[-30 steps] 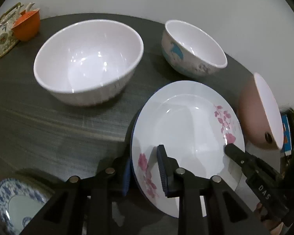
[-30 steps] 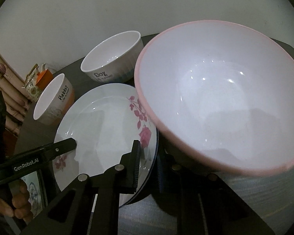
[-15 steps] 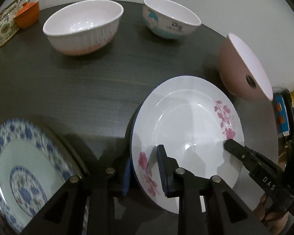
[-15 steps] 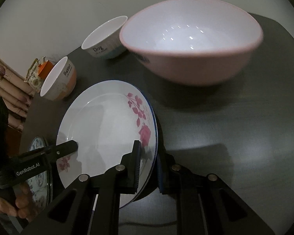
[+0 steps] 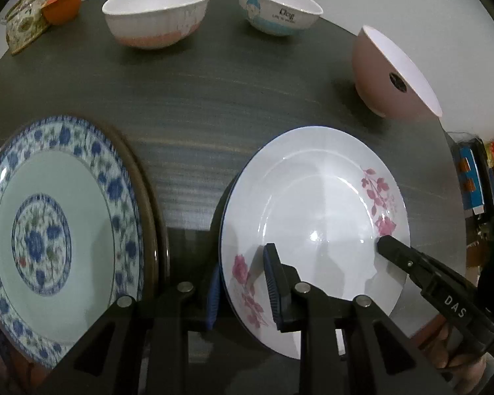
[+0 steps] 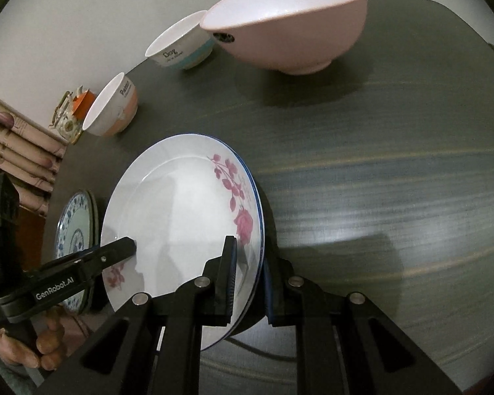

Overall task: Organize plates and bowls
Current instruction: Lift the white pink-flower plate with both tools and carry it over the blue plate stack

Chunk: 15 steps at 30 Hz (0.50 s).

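A white plate with pink roses is held above the dark table by both grippers. It seems to be two stacked plates with a blue rim edge. My left gripper is shut on its near left rim. My right gripper is shut on the opposite rim, and its finger shows in the left wrist view. A blue-patterned plate lies to the left. A pink bowl stands at the table's far side.
A white ribbed bowl with an orange base and a cartoon "Dog" bowl stand at the back. An orange cup and a patterned holder sit at the back left corner. Bamboo slats lie beyond the table's edge.
Both grippers have pulled back toward me with the rose plate, away from the bowls. The blue-patterned plate has come fully into view on the left.
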Each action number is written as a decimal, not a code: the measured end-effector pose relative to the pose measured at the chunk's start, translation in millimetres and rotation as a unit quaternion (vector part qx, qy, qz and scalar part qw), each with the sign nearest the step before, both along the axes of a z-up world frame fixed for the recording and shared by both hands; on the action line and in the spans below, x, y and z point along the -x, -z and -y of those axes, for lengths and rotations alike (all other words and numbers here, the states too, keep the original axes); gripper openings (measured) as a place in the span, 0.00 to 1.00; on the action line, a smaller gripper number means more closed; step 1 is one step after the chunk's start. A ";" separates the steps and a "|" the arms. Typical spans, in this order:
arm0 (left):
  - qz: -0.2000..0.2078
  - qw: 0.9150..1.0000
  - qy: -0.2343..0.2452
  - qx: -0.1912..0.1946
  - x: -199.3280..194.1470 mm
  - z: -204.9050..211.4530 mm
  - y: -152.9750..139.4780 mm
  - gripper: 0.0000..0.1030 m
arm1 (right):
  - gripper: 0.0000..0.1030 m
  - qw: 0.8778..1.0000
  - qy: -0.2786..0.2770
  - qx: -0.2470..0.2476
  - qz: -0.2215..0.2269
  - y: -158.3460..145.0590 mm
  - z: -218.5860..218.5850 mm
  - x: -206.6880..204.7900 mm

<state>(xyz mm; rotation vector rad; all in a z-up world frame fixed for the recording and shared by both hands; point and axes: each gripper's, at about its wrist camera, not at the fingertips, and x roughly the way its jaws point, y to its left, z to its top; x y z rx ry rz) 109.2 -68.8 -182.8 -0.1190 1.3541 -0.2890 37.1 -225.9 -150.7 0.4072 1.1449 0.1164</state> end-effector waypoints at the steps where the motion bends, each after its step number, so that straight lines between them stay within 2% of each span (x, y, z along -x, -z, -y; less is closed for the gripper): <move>1: -0.003 1.000 0.000 0.002 8.8 0.2 1.0 0.23 | 0.14 1.000 -0.001 -0.001 -0.002 0.3 -0.9 3.3; 8: -0.015 1.000 -0.002 0.021 35.8 -23.1 -6.5 0.23 | 0.14 1.000 -0.004 -0.014 -0.016 1.9 -5.2 15.6; 15: -0.012 1.000 -0.005 0.028 37.4 -31.5 -7.9 0.23 | 0.16 0.999 -0.006 -0.026 -0.018 2.4 0.5 20.4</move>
